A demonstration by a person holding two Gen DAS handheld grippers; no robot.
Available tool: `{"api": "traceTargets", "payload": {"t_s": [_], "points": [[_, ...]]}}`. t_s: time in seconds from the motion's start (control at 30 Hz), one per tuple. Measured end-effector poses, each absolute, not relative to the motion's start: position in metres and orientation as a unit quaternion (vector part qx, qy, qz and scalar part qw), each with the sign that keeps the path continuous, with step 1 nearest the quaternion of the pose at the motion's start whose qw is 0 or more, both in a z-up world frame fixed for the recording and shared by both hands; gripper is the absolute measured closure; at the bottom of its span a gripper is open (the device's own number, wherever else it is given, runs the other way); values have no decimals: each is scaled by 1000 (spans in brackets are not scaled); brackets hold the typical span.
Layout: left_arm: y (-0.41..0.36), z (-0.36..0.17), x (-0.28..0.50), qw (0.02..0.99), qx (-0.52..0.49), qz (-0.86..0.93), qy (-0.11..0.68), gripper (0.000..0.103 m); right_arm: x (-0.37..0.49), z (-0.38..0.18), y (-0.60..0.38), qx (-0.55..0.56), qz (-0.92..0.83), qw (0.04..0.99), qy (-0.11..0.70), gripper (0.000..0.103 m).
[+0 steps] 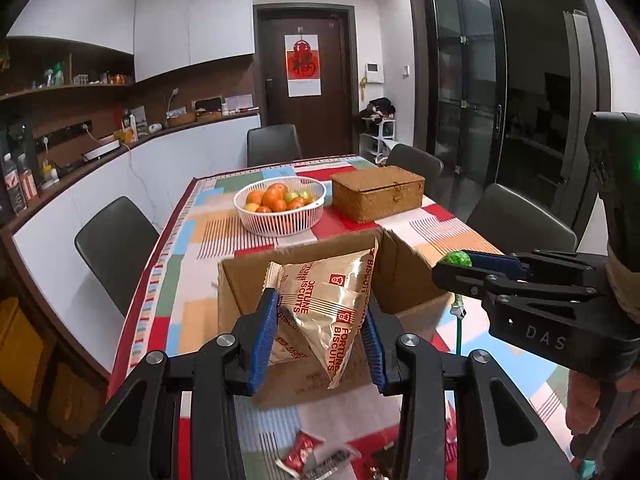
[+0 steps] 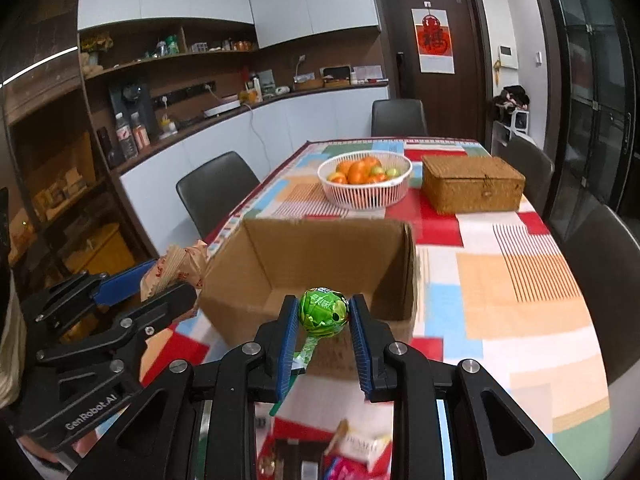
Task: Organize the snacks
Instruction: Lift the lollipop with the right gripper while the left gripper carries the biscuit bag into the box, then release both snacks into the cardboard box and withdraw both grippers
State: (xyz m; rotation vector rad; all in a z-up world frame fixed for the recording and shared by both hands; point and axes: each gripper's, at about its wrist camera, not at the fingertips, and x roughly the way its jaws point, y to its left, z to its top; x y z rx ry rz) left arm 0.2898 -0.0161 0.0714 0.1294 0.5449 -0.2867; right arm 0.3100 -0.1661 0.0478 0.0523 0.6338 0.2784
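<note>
Left wrist view: left gripper [image 1: 318, 332] jaws are closed on a biscuit packet [image 1: 324, 312], held just short of the open box [image 1: 404, 276] ahead. Right gripper [image 2: 323, 328] jaws pinch a lollipop [image 2: 323, 313] at the box's near wall [image 2: 240, 300]. Both grips look light; released early, either snack could land on the bench [image 2: 520, 280].

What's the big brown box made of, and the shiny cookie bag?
The open box looks like plain matte cardboard: brown, with raw-edged flaps. The biscuit bag held in the left gripper seems to be glossy gold foil or plastic film; it crinkles and reflects light.
</note>
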Motion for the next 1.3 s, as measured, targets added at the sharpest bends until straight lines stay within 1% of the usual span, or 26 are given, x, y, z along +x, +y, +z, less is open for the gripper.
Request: {"api": "traceTargets", "payload": {"t_s": [0.1, 0.27, 0.33, 0.37, 0.43, 0.47, 0.5, 0.53, 0.6, 0.63, 0.67, 0.7, 0.77, 0.83, 1.0, 1.2, 1.3], "points": [[-15, 75, 307, 950, 61, -143, 272, 63, 327, 53, -168, 29, 135, 943, 303, 76], [-15, 71, 351, 942, 41, -140, 302, 63, 356, 54, -165, 32, 136, 942, 306, 76], [-15, 63, 371, 934, 35, -140, 326, 60, 368, 52, -164, 32, 132, 940, 314, 76], [-15, 59, 379, 932, 35, -134, 334, 57, 374, 50, -163, 34, 134, 938, 319, 76], [-17, 54, 388, 931, 37, -126, 341, 46, 386, 44, -164, 47, 128, 932, 336, 76], [-17, 52, 390, 931, 40, -122, 343, 43, 387, 42, -165, 49, 127, 931, 340, 76], [-18, 52, 390, 931, 43, -119, 343, 36, 389, 41, -165, 49, 126, 930, 343, 76], [-18, 52, 387, 932, 44, -114, 340, 31, 390, 40, -165, 47, 121, 930, 345, 76], [-14, 55, 379, 934, 37, -116, 336, 30, 387, 39, -164, 39, 119, 931, 344, 76], [-13, 57, 374, 934, 34, -119, 334, 28, 384, 40, -164, 36, 121, 931, 344, 75], [-11, 58, 370, 935, 34, -117, 334, 27, 383, 40, -164, 35, 122, 930, 344, 74], [-9, 59, 366, 936, 34, -112, 333, 24, 381, 41, -164, 34, 123, 930, 343, 69], [-6, 62, 355, 938, 35, -109, 329, 23, 375, 42, -164, 34, 123, 932, 339, 63], [-2, 64, 344, 939, 32, -107, 326, 21, 364, 44, -163, 28, 122, 935, 332, 59], [7, 70, 316, 943, 30, -102, 316, 19, 337, 46, -158, 12, 119, 941, 315, 45], [11, 72, 277, 946, 33, -103, 305, 15, 303, 48, -150, 4, 133, 943, 305, 38], [14, 71, 260, 947, 30, -105, 304, 15, 288, 46, -147, -3, 140, 943, 304, 37]]}}
